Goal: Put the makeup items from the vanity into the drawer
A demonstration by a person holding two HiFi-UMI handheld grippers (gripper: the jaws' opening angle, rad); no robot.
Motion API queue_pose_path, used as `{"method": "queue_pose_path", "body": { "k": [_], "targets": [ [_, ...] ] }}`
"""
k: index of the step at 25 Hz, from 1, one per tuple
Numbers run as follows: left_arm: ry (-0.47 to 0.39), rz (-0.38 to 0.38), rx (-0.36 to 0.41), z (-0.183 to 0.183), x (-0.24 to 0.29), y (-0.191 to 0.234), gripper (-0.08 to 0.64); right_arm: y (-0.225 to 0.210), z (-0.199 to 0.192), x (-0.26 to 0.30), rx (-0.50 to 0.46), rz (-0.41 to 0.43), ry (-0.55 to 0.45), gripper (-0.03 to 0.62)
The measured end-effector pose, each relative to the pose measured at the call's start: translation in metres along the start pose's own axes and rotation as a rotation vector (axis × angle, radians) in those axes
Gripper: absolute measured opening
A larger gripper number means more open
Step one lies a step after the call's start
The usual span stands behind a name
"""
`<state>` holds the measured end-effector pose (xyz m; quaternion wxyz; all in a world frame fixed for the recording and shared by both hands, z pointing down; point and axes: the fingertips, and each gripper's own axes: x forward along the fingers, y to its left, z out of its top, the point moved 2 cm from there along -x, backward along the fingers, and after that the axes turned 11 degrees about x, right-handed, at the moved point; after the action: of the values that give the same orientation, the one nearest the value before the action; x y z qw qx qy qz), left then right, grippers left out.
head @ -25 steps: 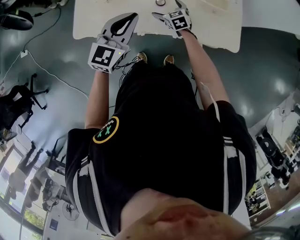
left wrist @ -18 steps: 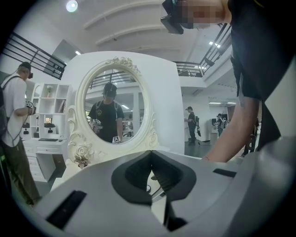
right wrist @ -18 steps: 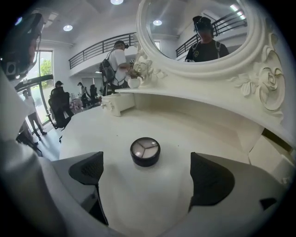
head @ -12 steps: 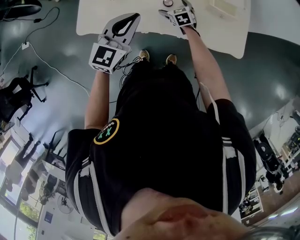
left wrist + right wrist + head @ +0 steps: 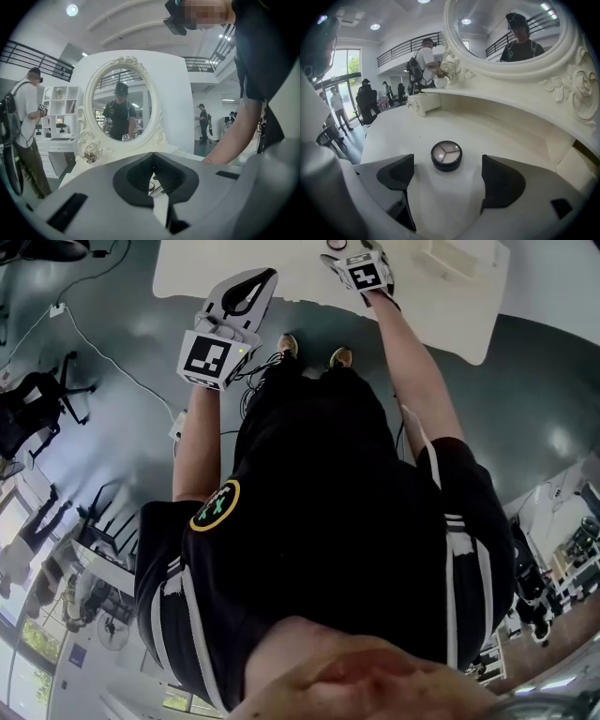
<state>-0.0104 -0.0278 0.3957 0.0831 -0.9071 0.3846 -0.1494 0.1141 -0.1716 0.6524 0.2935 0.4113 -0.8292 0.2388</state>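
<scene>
A round black compact [image 5: 446,155] with pale pans lies flat on the white vanity top [image 5: 393,131]. It sits just ahead of my right gripper [image 5: 447,176], in line with the gap between the jaws. Those jaws stand wide and are closing, and the pads do not touch the compact. In the head view the right gripper [image 5: 361,266] reaches over the vanity [image 5: 281,282], with the compact [image 5: 336,245] at the frame's top edge. My left gripper [image 5: 258,279] hovers at the vanity's front edge. Its jaws [image 5: 151,157] meet at the tip with nothing between them.
An oval mirror [image 5: 122,110] in an ornate white frame rises at the back of the vanity. A small white drawer box [image 5: 424,104] stands on the top at the far left of the right gripper view. Other people stand around the room. Cables and chairs lie on the grey floor [image 5: 112,427].
My right gripper has moved farther in over the vanity top, toward the compact. The left gripper has stayed at the front edge.
</scene>
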Motion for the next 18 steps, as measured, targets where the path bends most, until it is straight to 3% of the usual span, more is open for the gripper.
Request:
{"method": "queue_pose_path", "body": {
  "k": [3, 8, 11, 12, 18],
  "targets": [
    [0.009, 0.015, -0.002, -0.001, -0.004, -0.014, 0.018, 0.003, 0.002, 0.003, -0.069, 0.021, -0.002, 0.432],
    [0.024, 0.048, -0.022, -0.002, -0.015, -0.011, 0.018, 0.011, 0.009, 0.005, -0.074, 0.054, 0.019, 0.387],
    [-0.006, 0.035, -0.038, -0.01, -0.015, 0.002, 0.018, 0.019, 0.016, 0.002, -0.12, 0.068, 0.01, 0.311],
    [-0.01, 0.034, -0.047, -0.014, -0.013, 0.009, 0.018, 0.02, 0.019, 0.002, -0.134, 0.069, 0.009, 0.233],
    [-0.035, -0.024, -0.093, -0.042, 0.011, 0.052, 0.018, 0.011, 0.018, 0.015, -0.126, 0.046, 0.024, 0.233]
  ]
}}
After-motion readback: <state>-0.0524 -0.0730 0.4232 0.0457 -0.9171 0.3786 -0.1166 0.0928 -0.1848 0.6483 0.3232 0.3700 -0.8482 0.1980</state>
